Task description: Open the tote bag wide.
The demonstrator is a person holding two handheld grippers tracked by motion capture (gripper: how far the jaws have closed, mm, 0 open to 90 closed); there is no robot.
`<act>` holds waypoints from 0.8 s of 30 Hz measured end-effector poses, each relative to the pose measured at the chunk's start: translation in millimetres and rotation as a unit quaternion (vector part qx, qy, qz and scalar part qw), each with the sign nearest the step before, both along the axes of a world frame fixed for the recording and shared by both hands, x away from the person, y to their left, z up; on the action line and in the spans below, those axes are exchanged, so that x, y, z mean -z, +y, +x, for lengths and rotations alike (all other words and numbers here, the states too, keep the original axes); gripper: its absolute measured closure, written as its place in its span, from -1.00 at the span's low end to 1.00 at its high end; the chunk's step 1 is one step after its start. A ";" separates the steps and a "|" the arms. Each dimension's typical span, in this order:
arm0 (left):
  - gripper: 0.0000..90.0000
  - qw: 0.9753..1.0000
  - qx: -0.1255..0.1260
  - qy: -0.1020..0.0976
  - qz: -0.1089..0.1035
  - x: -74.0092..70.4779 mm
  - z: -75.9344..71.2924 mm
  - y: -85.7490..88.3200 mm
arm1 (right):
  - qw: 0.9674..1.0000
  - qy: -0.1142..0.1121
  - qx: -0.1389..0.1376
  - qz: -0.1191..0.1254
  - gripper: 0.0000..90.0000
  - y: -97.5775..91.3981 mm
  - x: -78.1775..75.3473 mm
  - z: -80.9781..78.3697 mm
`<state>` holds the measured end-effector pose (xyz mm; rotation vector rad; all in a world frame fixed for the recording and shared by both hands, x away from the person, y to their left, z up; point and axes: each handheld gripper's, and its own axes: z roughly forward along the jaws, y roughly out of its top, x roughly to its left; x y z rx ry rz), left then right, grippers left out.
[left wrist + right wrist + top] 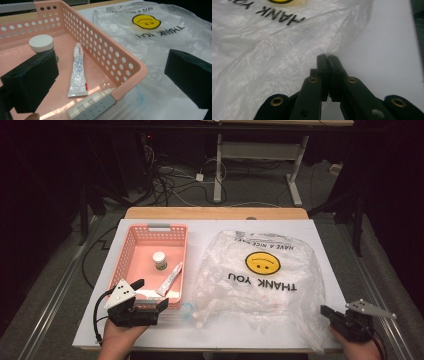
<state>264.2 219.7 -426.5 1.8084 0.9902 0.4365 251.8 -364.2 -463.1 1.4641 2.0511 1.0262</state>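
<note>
A clear plastic bag (260,275) with a yellow smiley and "THANK YOU" print lies spread on the white table top (325,235). My right gripper (326,312) is at the bag's near right edge; in the right gripper view its jaws (327,57) are pressed together, with the bag's edge (287,50) running into their tips. A pink perforated basket (131,245) sits at the left. My left gripper (150,294) is open, its pads (30,80) straddling the basket's near right corner (130,80).
The basket holds a white-lidded jar (160,260), a white tube (170,278) and a white bottle with a grey end (92,107). A faint blue ring (186,310) lies beside the basket at the bag's edge. Cables and desk legs (218,170) stand beyond the table.
</note>
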 end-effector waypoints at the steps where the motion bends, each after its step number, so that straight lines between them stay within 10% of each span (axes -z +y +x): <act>1: -1.00 1.000 -0.005 -0.001 0.003 0.0 -0.2 0.2 | 1.000 0.001 -0.014 -0.001 1.00 5.0 0.1 -7.4; 5: -1.00 1.000 -0.010 -0.001 -0.002 -1.6 -0.3 1.3 | 0.998 0.014 -0.067 0.012 0.91 24.6 1.1 -32.6; 6: -1.00 1.000 -0.010 0.002 -0.003 -2.2 -0.3 1.3 | 0.997 0.008 -0.076 0.010 0.57 27.0 -1.2 -42.8; 12: -1.00 1.000 0.000 0.013 0.002 -5.1 -2.3 -2.4 | 0.997 -0.057 -0.030 0.030 0.06 9.8 -25.1 -36.7; 24: -1.00 1.000 -0.003 -0.001 -0.005 -4.7 -1.4 0.3 | 0.998 -0.050 0.010 0.030 -0.18 -15.4 -30.9 124.5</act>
